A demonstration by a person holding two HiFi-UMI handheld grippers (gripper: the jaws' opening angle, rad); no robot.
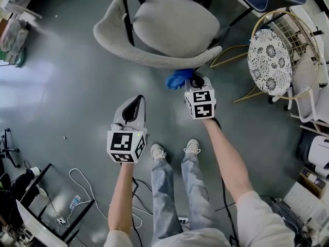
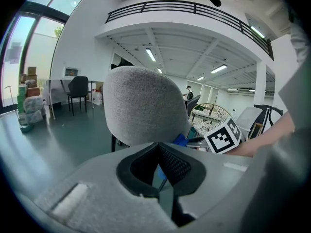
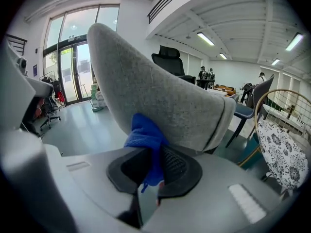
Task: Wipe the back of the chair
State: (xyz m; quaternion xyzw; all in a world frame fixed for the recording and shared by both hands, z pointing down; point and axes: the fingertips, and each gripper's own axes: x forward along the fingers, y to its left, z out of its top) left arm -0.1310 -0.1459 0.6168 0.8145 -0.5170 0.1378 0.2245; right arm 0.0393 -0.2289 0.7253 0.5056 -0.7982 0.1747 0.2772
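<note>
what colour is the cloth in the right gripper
Blue. The cloth shows best in the right gripper view.

In right hand-held gripper [image 1: 194, 81]: cloth [image 1: 178, 79], touching chair back [image 1: 154, 56] (left hand-held gripper [image 1: 137, 100] behind, apart); stool [image 1: 270, 60] far right.

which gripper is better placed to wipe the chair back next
Right. The right gripper is shut on the blue cloth right at the grey chair back; the left gripper is shut, empty and farther off.

Glossy grey floor [image 1: 72, 96]; floral-patterned wire chair [image 1: 270, 60] at right; tall windows [image 3: 73, 57]; ceiling strip lights [image 2: 150, 55]; railed balcony [image 2: 194, 6].
</note>
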